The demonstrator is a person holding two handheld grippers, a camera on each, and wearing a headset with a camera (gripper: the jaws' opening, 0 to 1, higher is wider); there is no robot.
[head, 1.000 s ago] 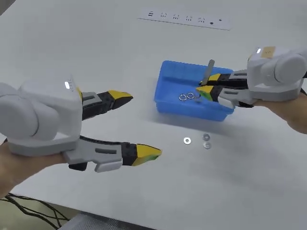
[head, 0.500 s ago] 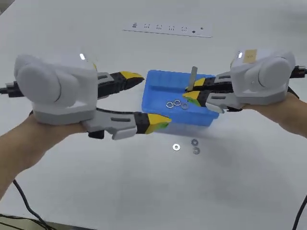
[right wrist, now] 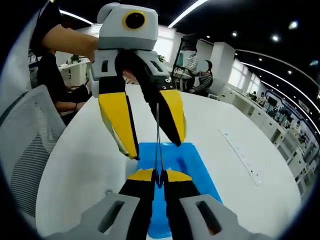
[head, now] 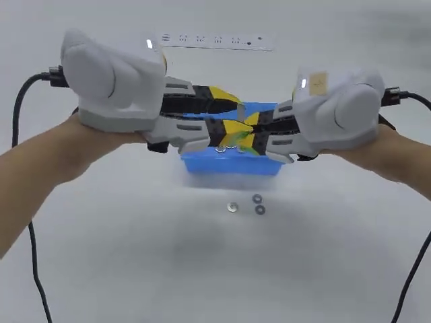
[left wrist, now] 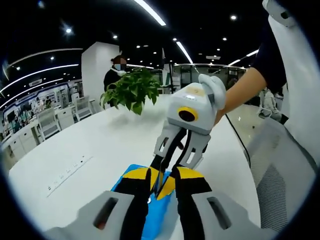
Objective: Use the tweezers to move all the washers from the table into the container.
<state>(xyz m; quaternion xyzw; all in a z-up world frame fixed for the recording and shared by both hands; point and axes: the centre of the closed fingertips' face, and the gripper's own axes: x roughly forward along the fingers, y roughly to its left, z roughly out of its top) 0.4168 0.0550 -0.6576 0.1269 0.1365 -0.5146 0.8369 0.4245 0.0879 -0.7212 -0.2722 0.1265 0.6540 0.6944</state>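
Three washers [head: 232, 207] lie on the white table in front of the blue container [head: 229, 163], which holds a few more washers [head: 222, 148]. My right gripper [head: 252, 133] hovers over the container, shut on the thin metal tweezers [right wrist: 157, 135]. In its own view the right gripper [right wrist: 159, 176] pinches them upright above the container [right wrist: 185, 165]. My left gripper [head: 236, 116] faces it tip to tip, open, with the tweezers standing between its yellow fingers [right wrist: 117, 120]. In the left gripper view my left gripper [left wrist: 161, 181] points at the right gripper [left wrist: 167, 160].
A white power strip [head: 209, 40] lies at the table's far edge. Cables trail from both grippers. A potted plant [left wrist: 132, 90] stands further along the table, with a person behind it. Bare table surrounds the container.
My left gripper has swung in from the left and risen to meet the right gripper over the container, and its jaws have narrowed. The right gripper still holds the tweezers.
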